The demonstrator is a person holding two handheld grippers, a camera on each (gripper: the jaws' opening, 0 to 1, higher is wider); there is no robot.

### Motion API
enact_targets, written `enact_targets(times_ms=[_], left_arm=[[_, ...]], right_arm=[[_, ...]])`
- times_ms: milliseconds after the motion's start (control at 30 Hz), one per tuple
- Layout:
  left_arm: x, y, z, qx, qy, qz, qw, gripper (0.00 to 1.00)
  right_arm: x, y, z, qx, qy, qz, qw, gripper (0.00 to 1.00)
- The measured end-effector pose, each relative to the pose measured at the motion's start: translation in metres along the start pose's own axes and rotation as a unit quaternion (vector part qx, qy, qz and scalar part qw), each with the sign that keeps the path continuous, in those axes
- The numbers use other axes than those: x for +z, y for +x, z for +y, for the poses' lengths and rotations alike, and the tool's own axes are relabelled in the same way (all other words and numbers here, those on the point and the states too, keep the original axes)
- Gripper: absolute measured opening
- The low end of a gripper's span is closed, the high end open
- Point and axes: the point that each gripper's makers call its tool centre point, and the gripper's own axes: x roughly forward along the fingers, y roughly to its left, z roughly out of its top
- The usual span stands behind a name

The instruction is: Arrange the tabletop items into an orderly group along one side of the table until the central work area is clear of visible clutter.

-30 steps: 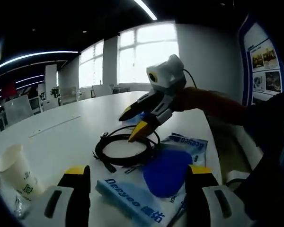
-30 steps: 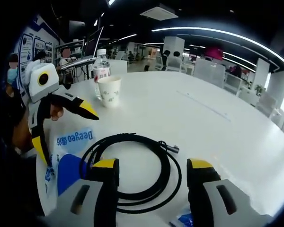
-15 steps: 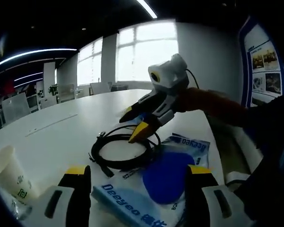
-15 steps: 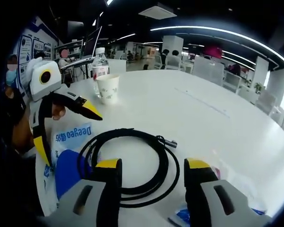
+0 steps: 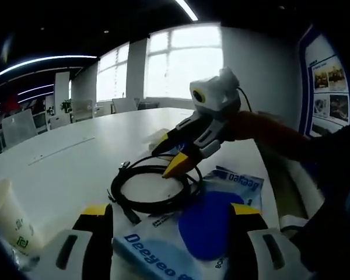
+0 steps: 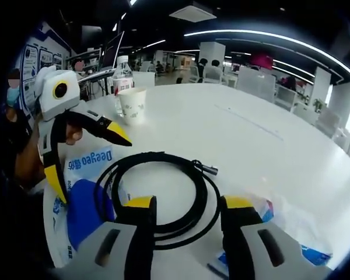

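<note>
Since a second ago the right gripper (image 6: 185, 211) has eased forward, so its spread, empty jaws now straddle the near arc of the coiled black cable (image 6: 157, 195), which lies flat on the white table (image 6: 268, 151) with its plug end pointing right and away. Just left of that gripper the coil overlaps the blue-and-white Deeyeo packet (image 6: 84, 192), over which the left gripper (image 6: 84, 154) hangs with jaws wide and empty. Farther beyond stand a paper cup (image 6: 132, 106) and a water bottle (image 6: 123, 79).
</note>
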Motion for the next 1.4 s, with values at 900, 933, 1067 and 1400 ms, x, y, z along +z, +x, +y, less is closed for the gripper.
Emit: enact_targets(times_ms=[900,933,1067,1400], left_arm=[[0.002,0.017,0.006,0.008,-0.002,0.013,0.9999,0.76],[0.001,0.018,0.006,0.009,0.0,0.015,0.9999,0.76],[-0.001,0.02,0.009,0.013,0.001,0.022,0.9997,0.75],[-0.004,0.029,0.013,0.018,0.006,0.033,0.9993,0.72]], right_arm=[[-0.004,-0.008,0.007,-0.01,-0.005,0.007,0.9999,0.34],[-0.004,-0.007,0.005,-0.01,-0.004,0.007,0.9999,0.33],[-0.003,-0.006,0.002,-0.012,-0.005,0.009,0.9999,0.33],[-0.003,-0.008,0.001,-0.017,-0.002,0.003,0.9998,0.26]])
